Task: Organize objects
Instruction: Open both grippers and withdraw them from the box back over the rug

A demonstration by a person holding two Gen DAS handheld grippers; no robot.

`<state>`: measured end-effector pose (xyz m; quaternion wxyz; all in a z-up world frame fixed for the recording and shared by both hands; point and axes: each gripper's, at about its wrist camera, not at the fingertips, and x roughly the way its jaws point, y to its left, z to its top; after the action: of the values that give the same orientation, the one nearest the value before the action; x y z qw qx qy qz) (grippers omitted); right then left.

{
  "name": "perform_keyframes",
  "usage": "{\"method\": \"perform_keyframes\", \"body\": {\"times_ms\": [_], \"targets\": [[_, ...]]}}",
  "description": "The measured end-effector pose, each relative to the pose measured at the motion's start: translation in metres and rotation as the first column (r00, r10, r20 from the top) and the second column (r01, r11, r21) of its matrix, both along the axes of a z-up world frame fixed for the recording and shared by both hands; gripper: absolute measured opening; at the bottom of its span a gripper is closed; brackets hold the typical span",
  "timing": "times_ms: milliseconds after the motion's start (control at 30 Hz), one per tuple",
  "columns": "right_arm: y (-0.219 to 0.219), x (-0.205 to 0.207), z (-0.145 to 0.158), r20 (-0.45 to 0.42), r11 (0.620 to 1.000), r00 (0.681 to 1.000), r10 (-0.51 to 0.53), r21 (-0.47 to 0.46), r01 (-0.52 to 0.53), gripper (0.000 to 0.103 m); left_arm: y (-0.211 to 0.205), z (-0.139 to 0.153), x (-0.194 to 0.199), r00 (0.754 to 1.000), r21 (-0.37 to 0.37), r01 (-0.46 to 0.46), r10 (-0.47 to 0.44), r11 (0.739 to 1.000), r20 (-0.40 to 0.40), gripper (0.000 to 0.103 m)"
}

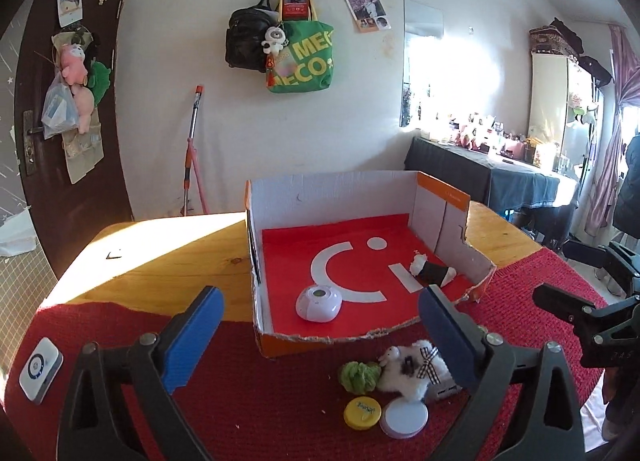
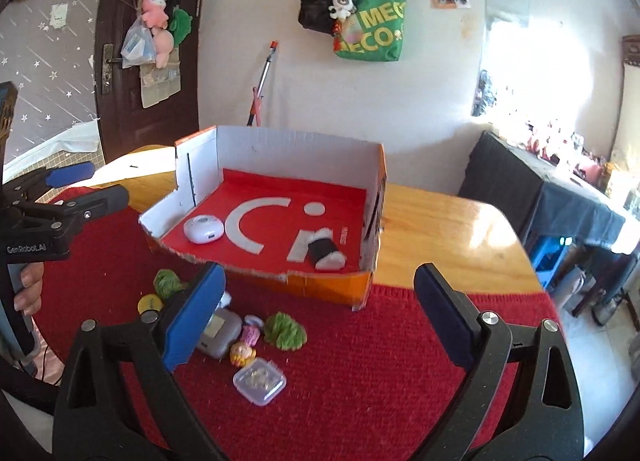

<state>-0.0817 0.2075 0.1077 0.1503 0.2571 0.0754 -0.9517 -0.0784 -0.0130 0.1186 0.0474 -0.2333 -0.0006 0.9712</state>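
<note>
An open cardboard box (image 1: 332,189) with a red floor stands on the table and holds a white round device (image 1: 319,303) and a black-and-white plush roll (image 1: 434,273). On the red mat (image 1: 248,401) in front of it lie a green yarn ball (image 1: 358,377), a fluffy white plush (image 1: 408,375), a yellow lid (image 1: 362,413) and a white lid (image 1: 404,417). My left gripper (image 1: 320,295) is open and empty, hovering before the box. My right gripper (image 2: 320,273) is open too, above a green tuft (image 2: 286,331), a small doll (image 2: 242,353) and a clear plastic case (image 2: 260,381).
A white flat device (image 1: 40,369) lies at the mat's left edge. A grey case (image 2: 220,335) sits partly behind the right gripper's left finger. Bare wooden table (image 2: 440,229) extends right of the box. A dark-clothed side table (image 1: 480,177) stands by the far wall.
</note>
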Motion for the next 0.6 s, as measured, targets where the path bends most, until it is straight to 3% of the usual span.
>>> {"method": "perform_keyframes", "body": {"times_ms": [333,600], "targets": [[-0.011,0.024,-0.038,-0.023,0.997,0.997,-0.072,0.011,0.073,0.097,0.005,-0.044,0.024,0.999,0.008,-0.01,0.009,1.0,0.032,0.101],[-0.014,0.03,-0.061,0.021,0.995,0.995,-0.093,-0.024,0.094,0.097,0.003,-0.073,0.026,0.995,0.014,-0.036,0.034,0.999,0.097,0.101]]}}
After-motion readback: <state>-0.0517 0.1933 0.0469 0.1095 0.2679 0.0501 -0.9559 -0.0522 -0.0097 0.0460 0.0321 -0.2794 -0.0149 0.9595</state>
